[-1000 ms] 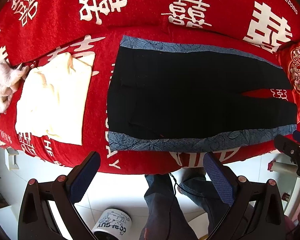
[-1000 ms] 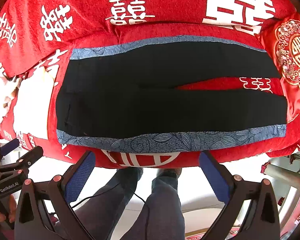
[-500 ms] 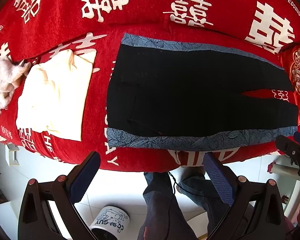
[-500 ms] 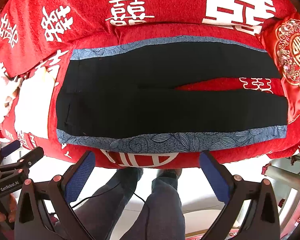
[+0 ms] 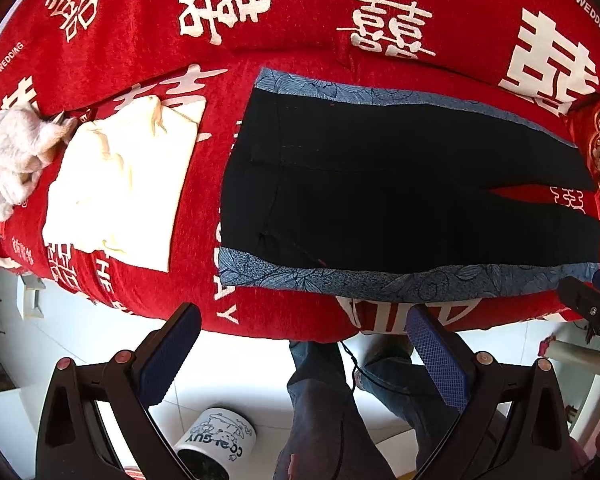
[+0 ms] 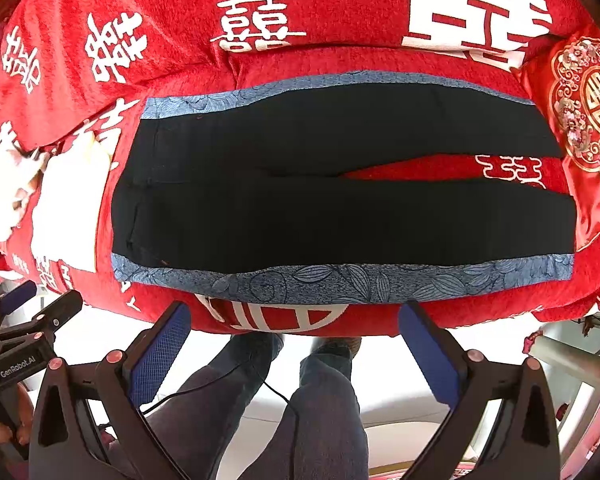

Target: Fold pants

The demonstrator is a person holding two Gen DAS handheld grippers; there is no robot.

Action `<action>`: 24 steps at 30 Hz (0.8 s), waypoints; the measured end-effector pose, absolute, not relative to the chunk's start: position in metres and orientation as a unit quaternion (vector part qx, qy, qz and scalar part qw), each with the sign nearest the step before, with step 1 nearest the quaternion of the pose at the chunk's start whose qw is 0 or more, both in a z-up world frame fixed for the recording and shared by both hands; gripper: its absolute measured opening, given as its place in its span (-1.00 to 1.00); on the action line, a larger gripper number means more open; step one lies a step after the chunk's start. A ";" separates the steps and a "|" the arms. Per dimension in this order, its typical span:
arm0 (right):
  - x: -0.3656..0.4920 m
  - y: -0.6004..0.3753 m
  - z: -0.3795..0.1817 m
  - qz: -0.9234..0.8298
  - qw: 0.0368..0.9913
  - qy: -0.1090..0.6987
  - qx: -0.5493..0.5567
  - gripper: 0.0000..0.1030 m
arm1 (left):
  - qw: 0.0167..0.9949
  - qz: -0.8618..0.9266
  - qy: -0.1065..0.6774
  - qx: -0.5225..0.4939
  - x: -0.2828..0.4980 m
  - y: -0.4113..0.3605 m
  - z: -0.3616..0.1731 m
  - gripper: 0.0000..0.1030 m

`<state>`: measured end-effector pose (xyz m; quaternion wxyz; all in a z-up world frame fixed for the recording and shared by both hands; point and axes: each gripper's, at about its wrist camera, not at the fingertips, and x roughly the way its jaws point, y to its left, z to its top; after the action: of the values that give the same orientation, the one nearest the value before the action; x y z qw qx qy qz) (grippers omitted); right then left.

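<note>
Mia: What is at the far left of the left view?

Dad: A fluffy white toy (image 5: 18, 156), and next to it a folded cream cloth (image 5: 120, 184). I think they sit off to the side so the middle has room.

Mia: And in the middle?

Dad: The pants (image 5: 400, 196). They are black with a blue flower stripe down each side. They lie flat on the red blanket (image 5: 300, 12), top end to the left and the two legs going to the right, with a little red gap between the legs.

Mia: Why flat?

Dad: Flat pants are easy to fold, I guess. No fold is made yet.

Mia: What about the grabbers?

Dad: The left gripper (image 5: 300, 344) hangs below the near stripe, jaws spread wide, holding nothing. In the right view, the right gripper (image 6: 292, 336) does too, wide and empty. Each seems ready to pinch that near edge.
</note>
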<state>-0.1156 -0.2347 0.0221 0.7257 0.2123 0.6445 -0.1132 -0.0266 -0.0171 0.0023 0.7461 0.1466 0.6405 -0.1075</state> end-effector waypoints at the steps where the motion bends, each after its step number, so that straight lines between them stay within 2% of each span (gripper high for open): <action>1: -0.118 -0.237 0.022 -0.110 0.727 0.643 0.212 1.00 | 0.748 -0.106 0.639 0.148 -0.029 -0.018 0.004 1.00; 11: -0.130 -0.248 0.026 -0.088 0.741 0.635 0.201 1.00 | 0.764 -0.087 0.622 0.144 -0.051 -0.023 0.016 1.00; 24: -0.141 -0.254 0.012 -0.074 0.727 0.641 0.236 1.00 | 0.751 -0.073 0.641 0.142 -0.056 -0.014 -0.002 1.00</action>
<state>-0.1410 -0.2544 0.0120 0.7266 0.2358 0.6412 -0.0735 -0.0560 -0.0136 -0.0020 0.7510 0.1423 0.6406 -0.0734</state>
